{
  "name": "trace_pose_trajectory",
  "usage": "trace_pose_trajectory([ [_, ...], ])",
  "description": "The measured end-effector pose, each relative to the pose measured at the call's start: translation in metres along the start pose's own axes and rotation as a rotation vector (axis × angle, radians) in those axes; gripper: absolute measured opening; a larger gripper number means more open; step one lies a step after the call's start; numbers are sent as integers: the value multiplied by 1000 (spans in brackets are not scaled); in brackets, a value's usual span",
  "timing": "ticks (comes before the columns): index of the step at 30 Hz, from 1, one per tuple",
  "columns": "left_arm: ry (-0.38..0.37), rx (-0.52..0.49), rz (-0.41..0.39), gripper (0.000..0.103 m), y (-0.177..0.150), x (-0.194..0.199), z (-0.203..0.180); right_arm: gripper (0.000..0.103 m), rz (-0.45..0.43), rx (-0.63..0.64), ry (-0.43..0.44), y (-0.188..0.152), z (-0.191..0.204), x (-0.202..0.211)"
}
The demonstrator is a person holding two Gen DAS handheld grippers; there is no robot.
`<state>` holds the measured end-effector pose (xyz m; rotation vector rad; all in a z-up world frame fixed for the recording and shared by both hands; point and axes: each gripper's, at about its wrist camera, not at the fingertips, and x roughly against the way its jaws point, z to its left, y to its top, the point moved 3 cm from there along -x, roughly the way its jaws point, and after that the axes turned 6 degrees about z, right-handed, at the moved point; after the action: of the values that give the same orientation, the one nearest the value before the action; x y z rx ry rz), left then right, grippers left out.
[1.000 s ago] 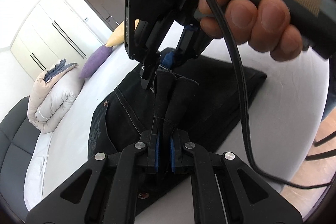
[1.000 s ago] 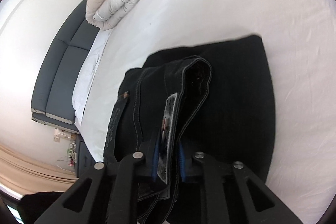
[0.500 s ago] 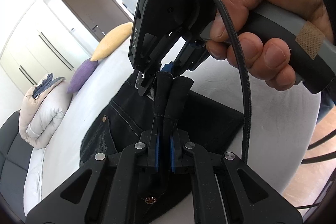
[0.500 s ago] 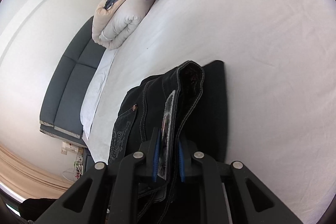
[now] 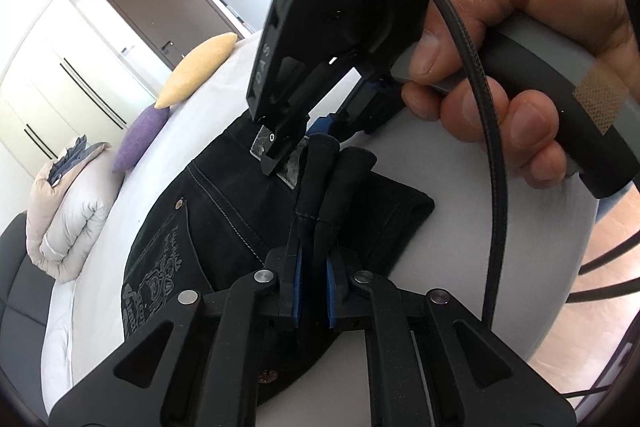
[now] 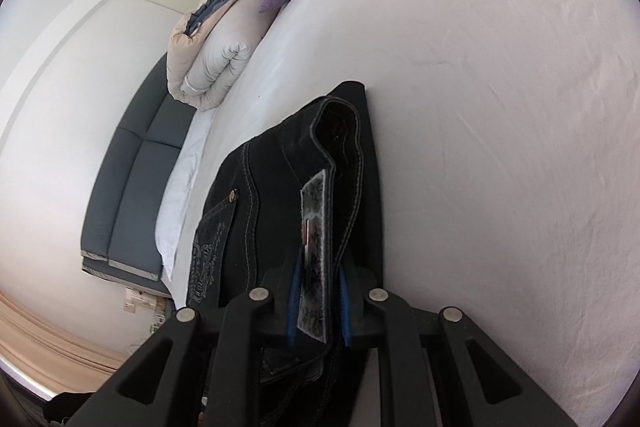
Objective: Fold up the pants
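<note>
My left hand-held gripper [image 5: 313, 297] is clamped narrow on bunched dark fabric of the pants [image 5: 208, 227]. My right hand-held gripper [image 6: 318, 301] pinches the waistband with its label. The pants lie folded on the white bed [image 6: 500, 107]. Only the left view shows my right hand [image 5: 520, 67] and its cable [image 5: 494, 163]. Only the right view shows the grey sofa [image 6: 132, 195] beside the bed.

We see black pants [image 5: 224, 211] with pale stitching and a grey embroidered pocket motif, lying on a white bed [image 6: 500, 107]. Both grippers are black with blue pads [image 5: 295, 291]. Behind sit 1 yellow pillow [image 5: 196, 75], 1 purple pillow [image 5: 140, 137] and a beige-and-white duvet [image 6: 216, 67].
</note>
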<state>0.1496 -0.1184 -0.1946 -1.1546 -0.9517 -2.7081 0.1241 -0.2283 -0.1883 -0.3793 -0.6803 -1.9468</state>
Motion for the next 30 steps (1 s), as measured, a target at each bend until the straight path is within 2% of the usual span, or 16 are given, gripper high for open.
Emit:
trace_pose_trajectory([
  [5, -101, 125, -2, 16, -9, 18, 37, 34, 0, -25, 17, -1, 0, 11],
  [8, -156, 244, -22, 20, -27, 29, 73, 37, -35, -63, -34, -10, -1, 31],
  [10, -194, 346, -32, 20, -38, 31, 98, 36, -56, -76, -63, -16, 1, 44],
  [13, -238, 514, -30, 20, -57, 25, 147, 16, -71, -31, -32, -25, 24, 57],
  [16, -239, 613, 16, 20, -69, 1, 201, 16, -19, 80, -65, -32, 59, 44],
  [18, -217, 639, 50, 20, -74, -23, 236, 15, 12, 125, -116, -32, 68, 30],
  [19, -213, 650, 61, 20, -78, -30, 245, 15, 35, 141, -169, -31, 70, 20],
  [21, -212, 671, 90, 20, -80, -53, 273, 1, 72, 165, -309, -34, 62, 3],
  [22, -194, 672, 111, 20, -80, -66, 287, 0, 65, 189, -360, -36, 59, 1],
  [25, -176, 691, 161, 20, -87, -105, 318, 0, 50, 228, -387, -39, 57, -1],
  [28, -167, 684, 197, 20, -91, -142, 333, 0, 32, 227, -390, -38, 51, -4],
  [30, -165, 669, 215, 20, -91, -159, 328, 0, 16, 222, -383, -37, 47, -6],
])
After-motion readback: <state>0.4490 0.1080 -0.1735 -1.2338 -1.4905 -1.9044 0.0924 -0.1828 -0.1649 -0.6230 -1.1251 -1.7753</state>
